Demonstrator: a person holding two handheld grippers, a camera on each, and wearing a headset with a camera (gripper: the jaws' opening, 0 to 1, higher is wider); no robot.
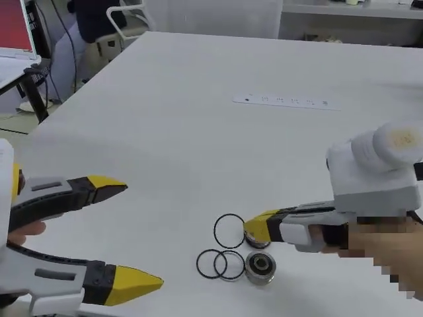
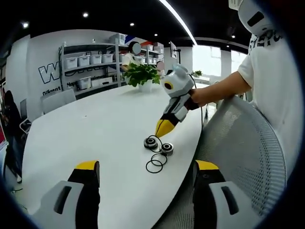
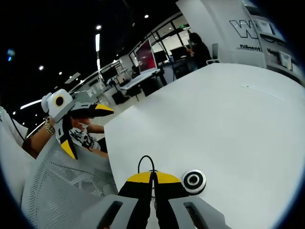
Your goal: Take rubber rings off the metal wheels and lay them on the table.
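Rubber rings and metal wheels sit in one cluster on the counter, close to its near edge and right of middle.

Left hand-held gripper: jaws spread wide and empty. It's over the near-left part of the counter, pointing right at the cluster, well apart from it.

Right hand-held gripper: jaws closed together, tip down in the cluster, reaching in from the right-edge side. So right is the nearer one by far.

Far wheel: touching or just under that tip and mostly hidden by it. I can't tell if its ring is on.

Near wheel: lying flat, just beside the far one toward the near edge.

Loose ring: dead ahead of the right tip, either touching it or nipped in it, can't tell which.

Two overlapping rings: flat, just left of the near wheel.

My read is that any pull runs leftward along the right jaws' long axis, away from the far wheel.
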